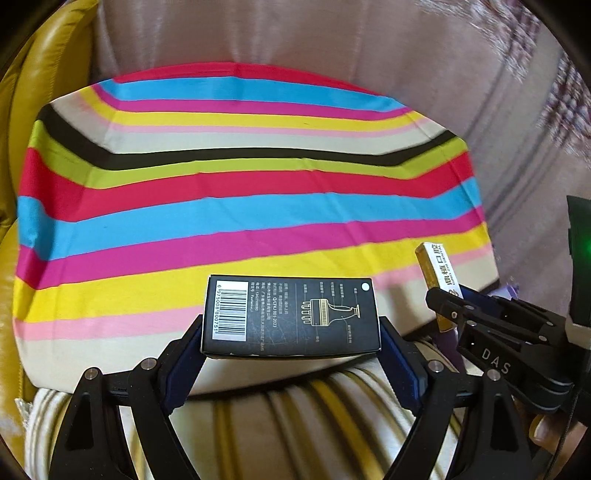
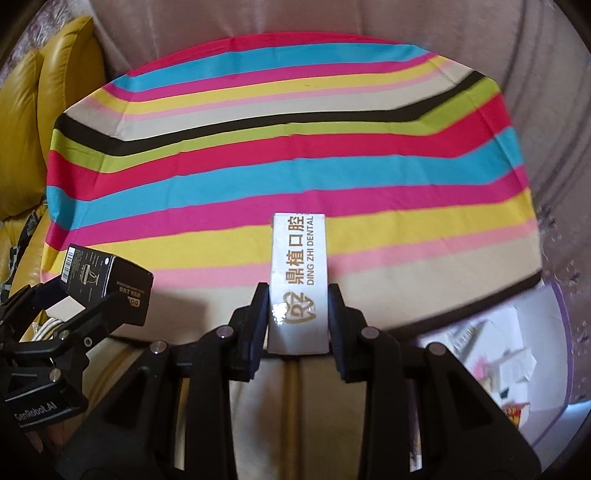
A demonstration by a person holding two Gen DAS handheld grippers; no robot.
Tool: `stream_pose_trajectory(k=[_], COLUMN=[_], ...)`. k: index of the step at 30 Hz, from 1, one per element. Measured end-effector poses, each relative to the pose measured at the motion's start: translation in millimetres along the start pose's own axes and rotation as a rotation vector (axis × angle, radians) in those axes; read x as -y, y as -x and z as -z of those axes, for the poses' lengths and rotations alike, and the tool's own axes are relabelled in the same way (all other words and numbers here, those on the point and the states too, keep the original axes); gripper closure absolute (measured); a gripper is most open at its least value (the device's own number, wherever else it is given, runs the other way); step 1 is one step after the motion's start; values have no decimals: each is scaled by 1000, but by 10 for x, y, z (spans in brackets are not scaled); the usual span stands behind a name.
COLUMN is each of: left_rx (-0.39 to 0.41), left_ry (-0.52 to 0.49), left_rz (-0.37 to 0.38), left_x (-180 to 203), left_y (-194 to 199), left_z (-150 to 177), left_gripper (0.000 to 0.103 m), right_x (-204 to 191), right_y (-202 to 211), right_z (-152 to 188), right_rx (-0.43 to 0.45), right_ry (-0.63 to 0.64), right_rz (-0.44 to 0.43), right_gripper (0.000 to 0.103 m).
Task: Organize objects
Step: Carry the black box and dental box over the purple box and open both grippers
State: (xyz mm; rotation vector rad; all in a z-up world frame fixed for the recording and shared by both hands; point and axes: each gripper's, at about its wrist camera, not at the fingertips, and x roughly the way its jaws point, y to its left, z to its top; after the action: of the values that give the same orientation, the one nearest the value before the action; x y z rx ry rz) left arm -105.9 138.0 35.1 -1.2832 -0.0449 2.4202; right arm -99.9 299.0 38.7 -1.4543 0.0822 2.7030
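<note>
My left gripper (image 1: pixel 291 354) is shut on a black box (image 1: pixel 291 317) with a barcode and a gold drawing, gripped across its width and held above the near edge of the striped cloth (image 1: pixel 240 184). My right gripper (image 2: pixel 298 321) is shut on a narrow white box (image 2: pixel 300 269) with gold lettering, standing lengthwise between the pads. Each wrist view shows the other gripper too: the white box (image 1: pixel 441 273) at the right in the left wrist view, the black box (image 2: pixel 107 284) at the left in the right wrist view. Both boxes hang over the cloth's front part.
The striped cloth (image 2: pixel 288 147) covers a flat surface backed by pinkish curtain fabric (image 1: pixel 295 33). A yellow leather cushion (image 2: pixel 40 122) lies to the left. A beige striped cushion (image 1: pixel 295 424) sits below the grippers. A purple-edged white bag with items (image 2: pixel 517 354) lies at the lower right.
</note>
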Motion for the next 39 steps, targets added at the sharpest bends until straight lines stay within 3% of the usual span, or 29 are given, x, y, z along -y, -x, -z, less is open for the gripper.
stream_pose_trajectory(k=[11,26,31,39], left_rx=[-26,-100,-132,-182], left_ry=[-114,-267,-314,-317], left_rz=[71,222,230,243], left_x=[716,1900,2247,2488], left_y=[48,-71,-175,-382], left_z=[221,502,614,636], left_gripper=[16,16,16,16], right_x=[725,1842,2133,2487], right_y=[372,884,951,950], right_z=[422,1007,1123,1303], right_rx=[-1,28,42,39], right_ry=[-89,-238,-266,-320], right_rz=[74,203,260,298], right_gripper=[69,69,69,68])
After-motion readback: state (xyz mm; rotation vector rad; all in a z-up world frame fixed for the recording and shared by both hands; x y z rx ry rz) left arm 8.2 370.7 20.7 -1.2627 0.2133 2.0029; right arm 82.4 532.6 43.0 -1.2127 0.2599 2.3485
